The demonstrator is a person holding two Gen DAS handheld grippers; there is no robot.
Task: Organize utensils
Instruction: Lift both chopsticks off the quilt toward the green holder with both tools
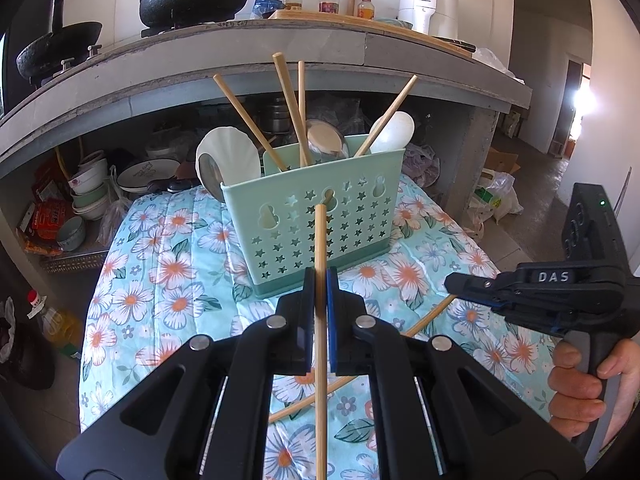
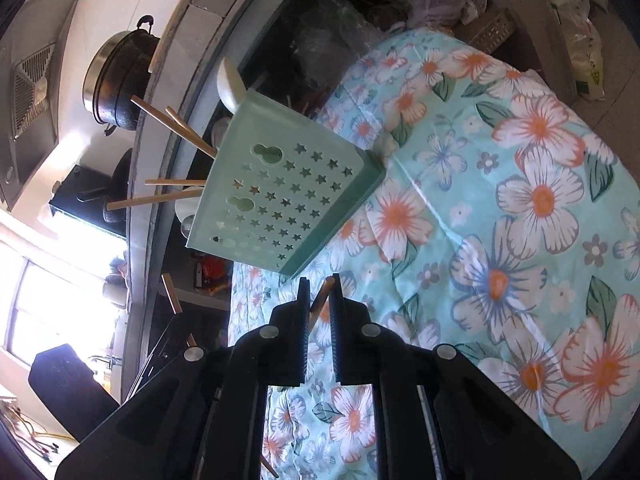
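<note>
A mint-green utensil holder (image 1: 316, 216) with star holes stands on the flowered cloth (image 1: 168, 280). Several chopsticks and spoons stick out of it. My left gripper (image 1: 320, 300) is shut on a wooden chopstick (image 1: 320, 240), held upright just in front of the holder. At the right, my right gripper (image 1: 452, 284), held in a person's hand (image 1: 580, 384), is shut on a second chopstick (image 1: 428, 318) that slants down toward the cloth. In the right wrist view that chopstick (image 2: 320, 300) sits between the pads of the right gripper (image 2: 320, 296), with the holder (image 2: 280, 188) close ahead.
Behind the holder runs a concrete counter (image 1: 248, 52) with black pots, bottles and a white appliance (image 1: 428, 4). Bowls and plates fill the shelf below (image 1: 92, 188). An oil bottle (image 1: 56, 320) stands on the floor at left. Bags lie at right (image 1: 500, 196).
</note>
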